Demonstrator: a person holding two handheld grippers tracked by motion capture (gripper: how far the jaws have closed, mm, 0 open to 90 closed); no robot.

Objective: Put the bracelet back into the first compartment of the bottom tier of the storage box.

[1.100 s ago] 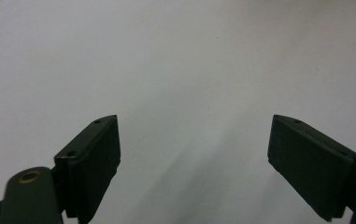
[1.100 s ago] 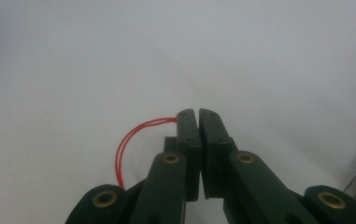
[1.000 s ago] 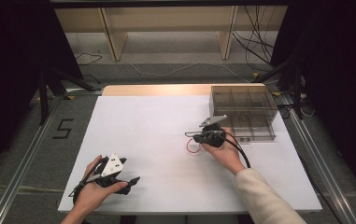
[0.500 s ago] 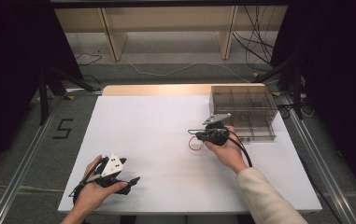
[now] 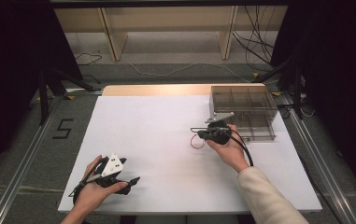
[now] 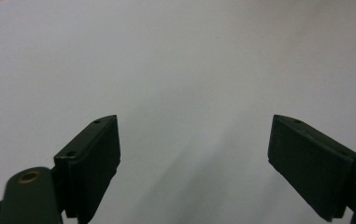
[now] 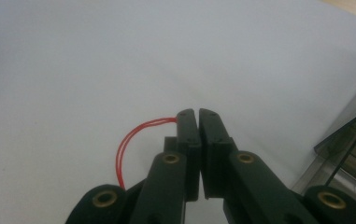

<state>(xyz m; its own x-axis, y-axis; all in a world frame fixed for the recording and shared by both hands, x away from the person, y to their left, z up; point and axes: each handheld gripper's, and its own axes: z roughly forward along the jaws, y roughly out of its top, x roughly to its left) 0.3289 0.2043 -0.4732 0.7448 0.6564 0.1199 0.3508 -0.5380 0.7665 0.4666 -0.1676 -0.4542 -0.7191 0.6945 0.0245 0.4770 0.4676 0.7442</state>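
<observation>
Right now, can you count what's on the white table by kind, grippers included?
Grippers: 2, the left gripper open with nothing in it, the right gripper shut on the rubber band.
Red rubber band: 1.
Clear divided box: 1.
Total: 4 on the table.

From above the near edge we look forward and down over the whole white table (image 5: pixel 166 140), out to the floor and shelving beyond. Our left gripper view sits low and close over bare tabletop at the near left. Our right gripper view, equally close, shares the clear box (image 7: pixel 353 149) (image 5: pixel 245 112) at the far right.
</observation>
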